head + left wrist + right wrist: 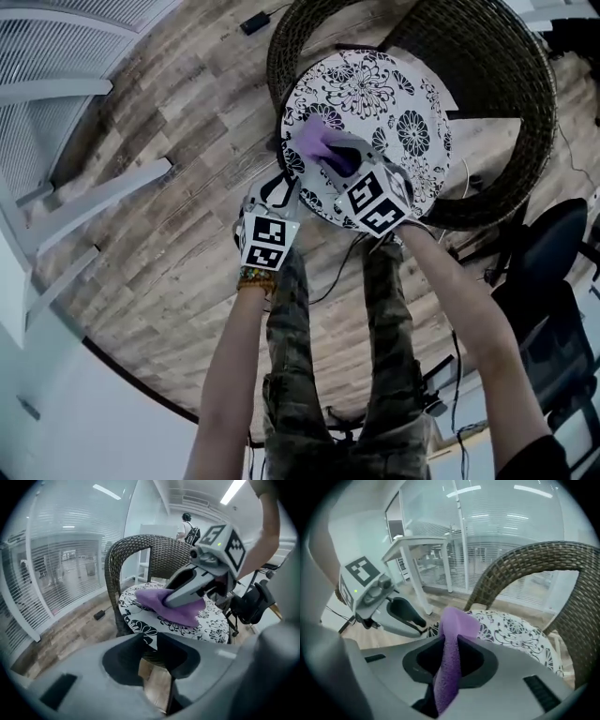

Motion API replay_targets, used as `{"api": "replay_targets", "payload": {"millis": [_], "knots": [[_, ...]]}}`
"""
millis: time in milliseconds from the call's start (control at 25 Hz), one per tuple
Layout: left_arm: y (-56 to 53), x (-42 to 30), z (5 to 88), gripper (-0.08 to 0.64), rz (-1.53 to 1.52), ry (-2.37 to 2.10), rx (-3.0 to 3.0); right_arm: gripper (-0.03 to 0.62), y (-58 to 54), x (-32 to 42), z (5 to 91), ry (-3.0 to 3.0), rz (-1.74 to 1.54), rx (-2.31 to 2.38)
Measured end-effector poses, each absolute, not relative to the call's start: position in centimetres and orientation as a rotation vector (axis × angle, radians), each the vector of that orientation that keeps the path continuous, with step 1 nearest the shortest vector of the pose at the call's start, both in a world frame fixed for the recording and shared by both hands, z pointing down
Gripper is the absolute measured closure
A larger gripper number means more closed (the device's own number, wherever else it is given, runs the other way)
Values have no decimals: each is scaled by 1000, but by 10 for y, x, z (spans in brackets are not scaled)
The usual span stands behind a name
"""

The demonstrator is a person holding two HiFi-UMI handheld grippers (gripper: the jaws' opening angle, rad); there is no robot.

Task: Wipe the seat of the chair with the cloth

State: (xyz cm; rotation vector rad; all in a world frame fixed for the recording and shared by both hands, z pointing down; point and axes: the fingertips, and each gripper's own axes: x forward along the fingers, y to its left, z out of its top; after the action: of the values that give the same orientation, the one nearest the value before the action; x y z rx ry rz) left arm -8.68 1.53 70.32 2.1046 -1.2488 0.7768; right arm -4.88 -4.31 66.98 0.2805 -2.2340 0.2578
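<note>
Seemingly mid-wipe — the right gripper (339, 161), jaws clamped on the cloth (314, 141), presses it to the seat (412, 94), left gripper (275, 190) open, empty — next, sweep across.

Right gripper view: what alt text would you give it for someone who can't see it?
The right gripper, shut, pinches a fuzzy purple cloth between its grey jaws, in front of a round black-and-white floral seat cushion on a dark woven wicker chair. The left gripper shows at left, near the cushion's edge.
</note>
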Motion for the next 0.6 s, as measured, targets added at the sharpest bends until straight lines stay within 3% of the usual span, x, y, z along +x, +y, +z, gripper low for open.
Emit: {"api": "replay_targets", "payload": {"millis": [240,600], "knots": [[18,-82,728,467,882,-1135,2109,523,0,-90,699,-2168,323,197],[16,-82,731,492,996,-1198,2070,528,-7,-91,717,-2156,219,129]]}}
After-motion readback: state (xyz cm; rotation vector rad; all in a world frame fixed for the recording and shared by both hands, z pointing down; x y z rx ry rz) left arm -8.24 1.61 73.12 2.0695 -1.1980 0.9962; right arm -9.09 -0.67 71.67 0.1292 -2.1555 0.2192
